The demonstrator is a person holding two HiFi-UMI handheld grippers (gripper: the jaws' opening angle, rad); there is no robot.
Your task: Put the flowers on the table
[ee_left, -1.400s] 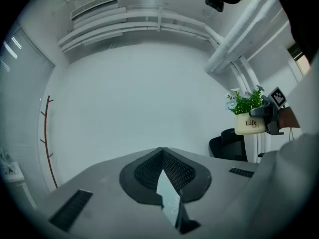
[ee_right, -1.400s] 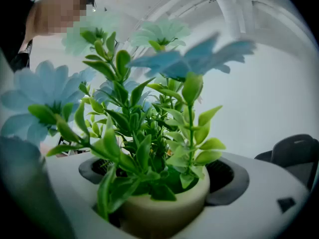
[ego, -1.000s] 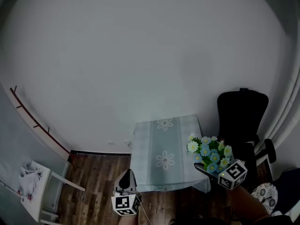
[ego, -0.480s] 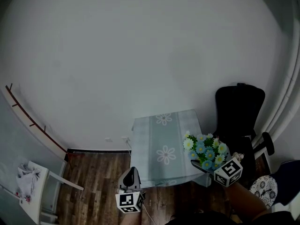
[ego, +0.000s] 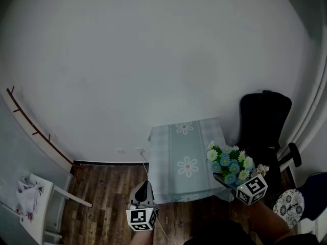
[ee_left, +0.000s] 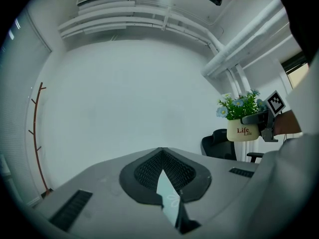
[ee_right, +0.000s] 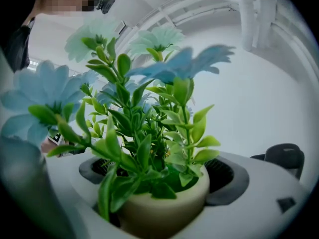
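1. We are holding the flowers (ego: 230, 165) in the right gripper (ego: 225, 180), whose jaws are clamped on either side of the cream pot (ee_right: 164, 203). The right gripper view shows the pot seated upright between the pads, with leaves and pale blue blooms rising over it.
2. We are carrying the left gripper (ego: 144, 190) low, in front of the table's near left corner. Its jaws are drawn together with only a thin sliver of tablecloth showing through, and nothing is between them.
3. The pot is hanging in the air at the right edge of the table (ego: 171, 147), between the table and the black chair (ego: 263, 121). It is not resting on anything.
4. We are judging this to be the carrying step: the pick-up is done and the set-down is not yet begun.
5. The next move is calling for a shift to the left, so that the pot's whole base is over the flowered cloth and not over the edge.
6. After that we are looking at a level descent until the base is sitting flat. Only then should the right jaws part, so the pot is not tipping.
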